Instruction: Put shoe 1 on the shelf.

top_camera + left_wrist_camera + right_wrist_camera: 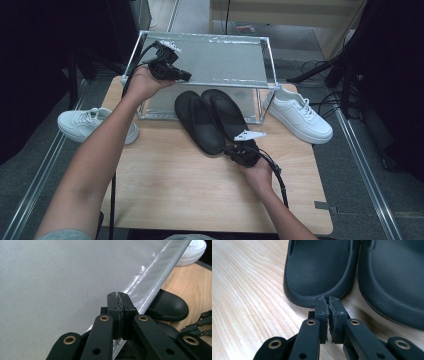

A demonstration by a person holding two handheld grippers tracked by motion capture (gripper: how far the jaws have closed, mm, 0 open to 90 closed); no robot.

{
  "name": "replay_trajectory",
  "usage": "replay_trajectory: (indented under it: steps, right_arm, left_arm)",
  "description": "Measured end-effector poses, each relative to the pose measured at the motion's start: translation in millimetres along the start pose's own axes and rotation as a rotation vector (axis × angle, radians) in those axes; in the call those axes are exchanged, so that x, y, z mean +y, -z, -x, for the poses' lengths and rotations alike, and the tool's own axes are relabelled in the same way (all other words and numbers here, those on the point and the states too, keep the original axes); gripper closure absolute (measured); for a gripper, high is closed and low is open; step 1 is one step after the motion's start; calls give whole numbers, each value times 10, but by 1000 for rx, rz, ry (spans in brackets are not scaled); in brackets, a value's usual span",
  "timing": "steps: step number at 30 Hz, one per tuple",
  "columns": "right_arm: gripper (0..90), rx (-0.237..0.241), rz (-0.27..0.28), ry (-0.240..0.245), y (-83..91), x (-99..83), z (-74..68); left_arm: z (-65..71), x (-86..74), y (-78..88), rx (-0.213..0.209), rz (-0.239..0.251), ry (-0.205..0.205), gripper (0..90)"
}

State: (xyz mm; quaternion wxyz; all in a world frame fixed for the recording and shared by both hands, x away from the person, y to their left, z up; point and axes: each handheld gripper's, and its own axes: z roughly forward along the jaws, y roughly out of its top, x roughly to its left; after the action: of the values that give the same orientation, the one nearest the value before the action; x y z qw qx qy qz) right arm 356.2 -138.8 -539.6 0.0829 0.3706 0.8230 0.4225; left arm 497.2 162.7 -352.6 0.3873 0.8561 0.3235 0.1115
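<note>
Two black slippers (214,120) lie side by side mid-table, long axes running diagonally, toes tucked under the mesh rack (200,60), heels toward the person. The right gripper (329,301), jaws closed together and holding nothing, sits at the left slipper's heel rim (312,300). The left gripper (117,296), jaws also shut, rests at the rack's top front edge. Pushing squarely along the slipper's axis looks wisest, lest it swivel.
</note>
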Motion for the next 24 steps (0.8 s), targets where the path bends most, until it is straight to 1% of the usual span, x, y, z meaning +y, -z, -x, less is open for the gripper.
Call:
replay_trajectory:
  steps: [2, 4, 7, 12, 15, 17, 18, 20, 24]
  right_arm:
    - [875, 4, -4, -12, -6, 10, 3]
    - [875, 4, -3, -4, -15, 11, -7]
    - [873, 19, -2, -13, -37, 15, -28]
    - [861, 18, 2, 1, -116, 55, -101]
    - [882, 7, 9, 8, -175, 102, -147]
    - [882, 13, 10, 0, -222, 136, -173]
    - [884, 7, 7, 0, -242, 156, -185]
    - [898, 5, 5, 5, -271, 198, -206]
    - [900, 15, 12, -17, -338, 282, -247]
  left_arm:
    - [-5, -12, 2, -3, 7, 5, 894]
    - [-15, -23, 3, -6, 11, 12, 894]
    - [-18, -22, -1, -7, 11, 21, 894]
    - [15, -8, -3, 13, 0, 2, 899]
    - [16, -6, -2, 14, -1, -1, 899]
    - [17, 2, -4, 16, -5, 6, 899]
    - [26, 13, -4, 23, -13, 4, 900]
    - [43, 28, -7, 34, -22, -11, 900]
    - [27, 40, -6, 21, -32, -6, 900]
